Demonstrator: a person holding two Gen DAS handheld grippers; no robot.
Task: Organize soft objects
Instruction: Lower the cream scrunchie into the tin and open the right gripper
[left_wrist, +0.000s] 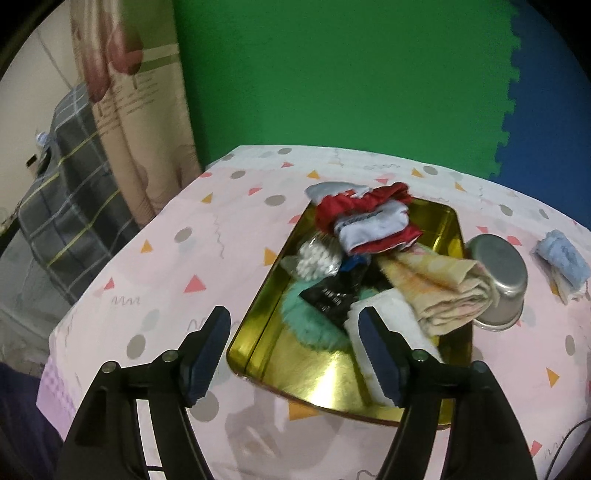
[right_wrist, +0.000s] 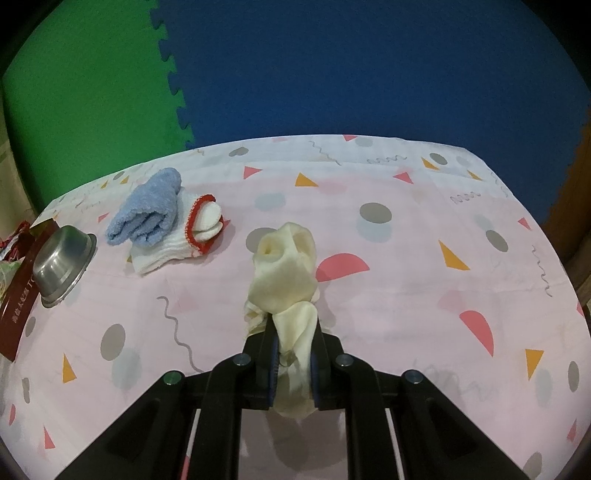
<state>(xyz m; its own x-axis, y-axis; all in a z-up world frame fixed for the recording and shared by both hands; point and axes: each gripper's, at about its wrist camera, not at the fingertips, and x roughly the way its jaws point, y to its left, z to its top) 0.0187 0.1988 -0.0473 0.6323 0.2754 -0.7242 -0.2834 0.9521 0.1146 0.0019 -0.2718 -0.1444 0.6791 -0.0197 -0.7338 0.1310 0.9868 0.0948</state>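
Gripping a cream cloth (right_wrist: 282, 291) in my right gripper (right_wrist: 293, 363), jaws closed on it above the middle of the surface (right_wrist: 406, 277); my left gripper (left_wrist: 295, 354) hovers with jaws open over the gold tin's (left_wrist: 258, 314) near edge.

The left gripper (left_wrist: 295, 354) hangs with its two blue-padded fingers (left_wrist: 207, 354) spread wide apart, nothing between them, angled down toward the surface (left_wrist: 147, 258). The right gripper (right_wrist: 293, 363) has its fingers (right_wrist: 271, 363) drawn close together, pinching a cream cloth (right_wrist: 284, 280) just above the surface.
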